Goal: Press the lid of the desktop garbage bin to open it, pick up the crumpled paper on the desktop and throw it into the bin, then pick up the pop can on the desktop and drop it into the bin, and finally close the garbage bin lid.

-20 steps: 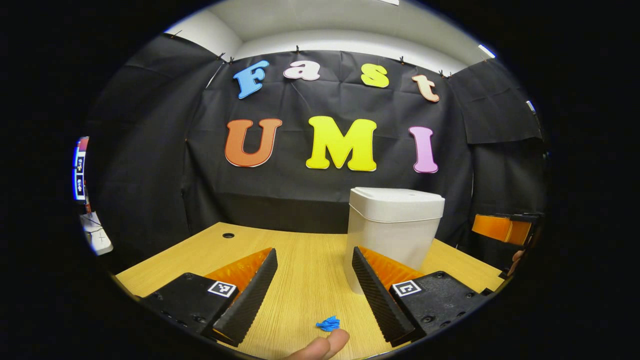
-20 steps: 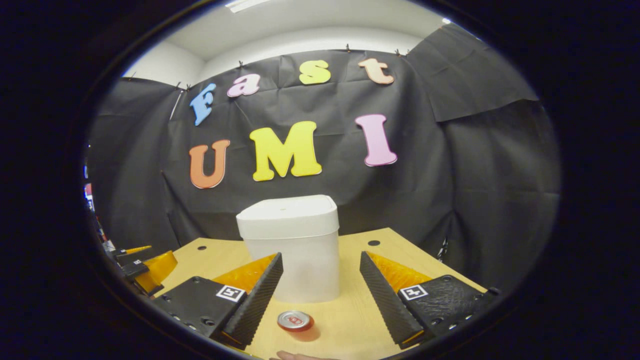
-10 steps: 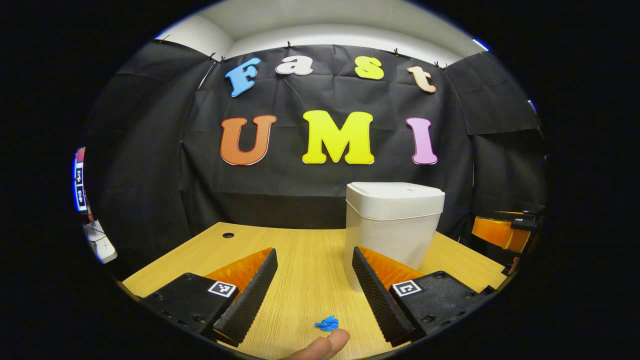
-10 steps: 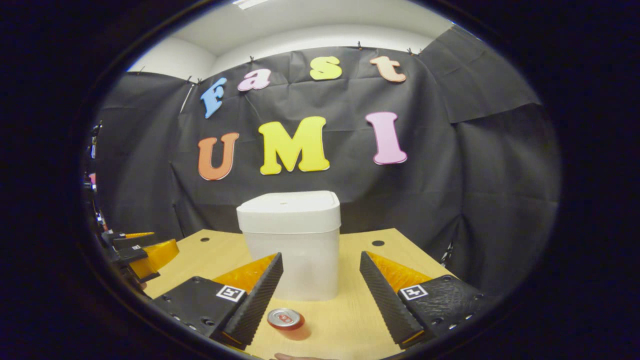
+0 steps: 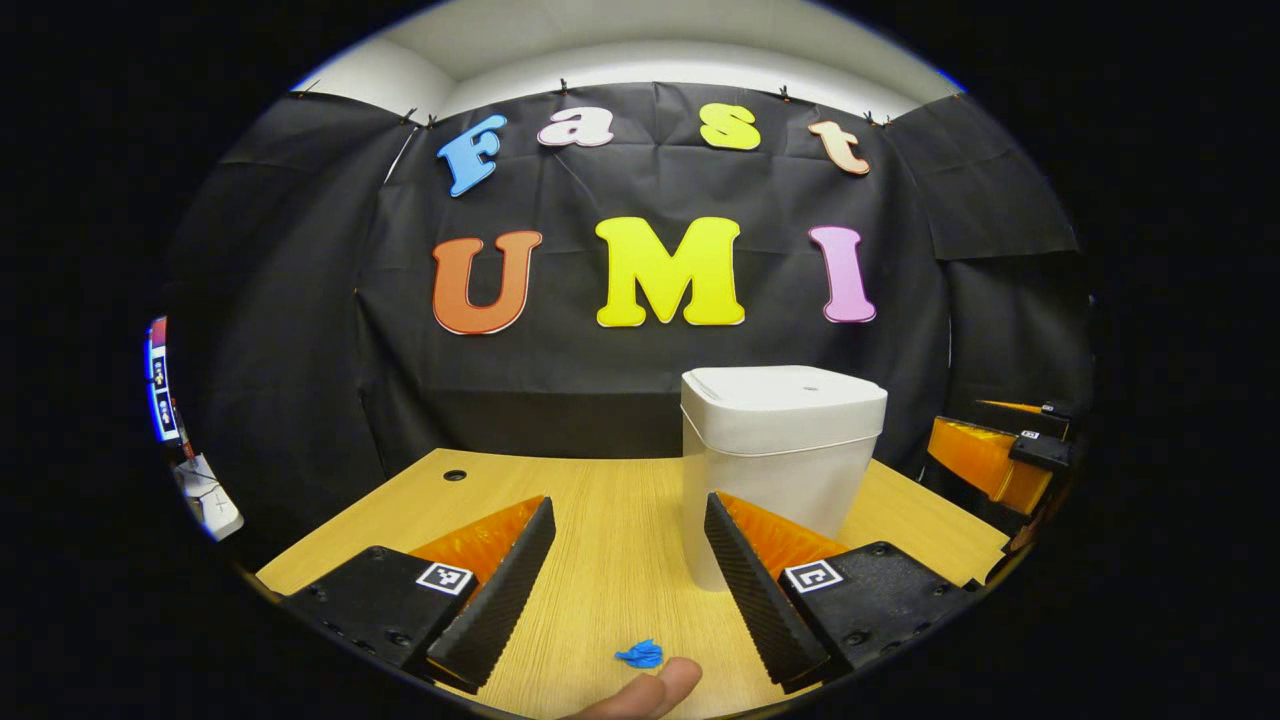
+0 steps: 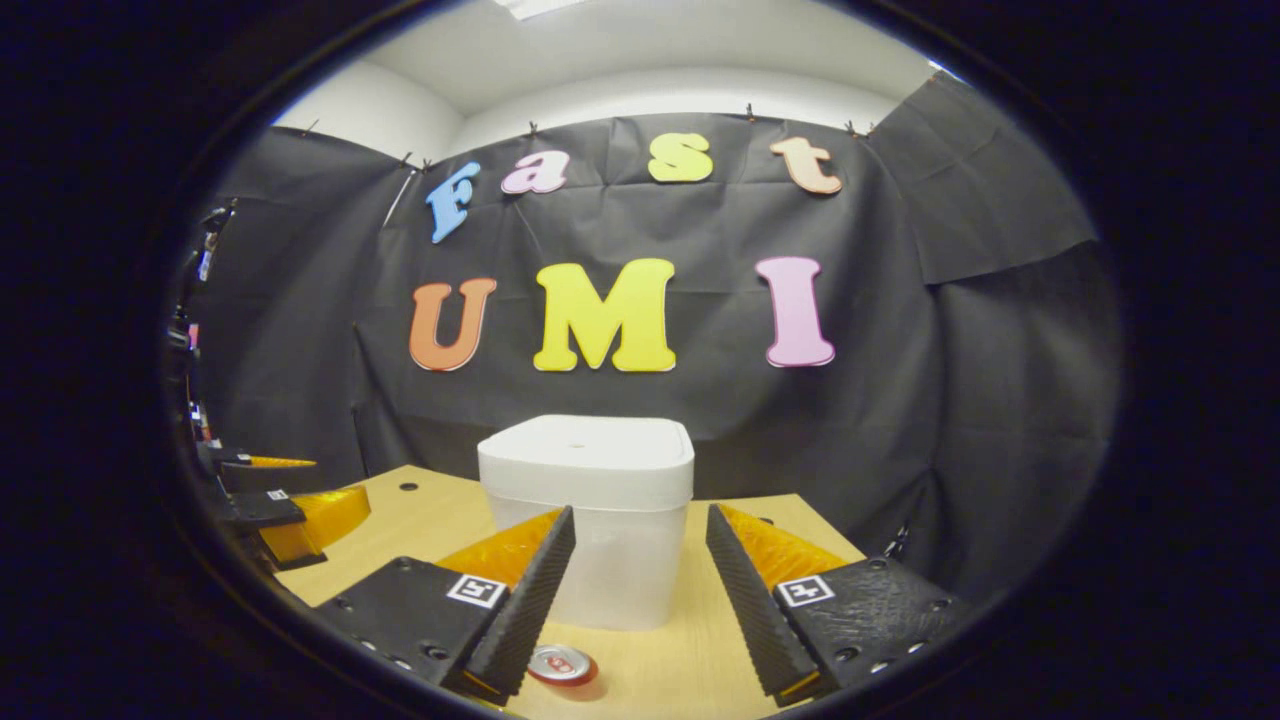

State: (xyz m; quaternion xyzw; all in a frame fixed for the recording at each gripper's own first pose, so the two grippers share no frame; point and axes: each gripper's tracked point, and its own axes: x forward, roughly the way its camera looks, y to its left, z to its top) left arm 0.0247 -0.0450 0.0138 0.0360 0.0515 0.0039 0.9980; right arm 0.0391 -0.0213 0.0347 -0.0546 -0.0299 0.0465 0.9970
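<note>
A white desktop bin (image 5: 782, 455) stands on the wooden table with its lid (image 5: 785, 392) down. In the left gripper view a small blue crumpled paper (image 5: 640, 655) lies on the table near the front edge, below my left gripper (image 5: 628, 520), which is open and empty. In the right gripper view the bin (image 6: 588, 515) is straight ahead. A pop can (image 6: 561, 666) stands upright in front of it, low between the fingers of my right gripper (image 6: 640, 525), which is open and empty. Each gripper also appears at the edge of the other's view.
A fingertip (image 5: 650, 695) pokes in at the bottom of the left gripper view, just beside the paper. The table (image 5: 610, 560) has cable holes near its back corners (image 5: 456, 474). Black cloth walls close the booth behind and on both sides.
Both grippers have risen a little. The right gripper has closed in on the bin, so the can sits lower in its view. The paper, can and bin have stayed in place.
</note>
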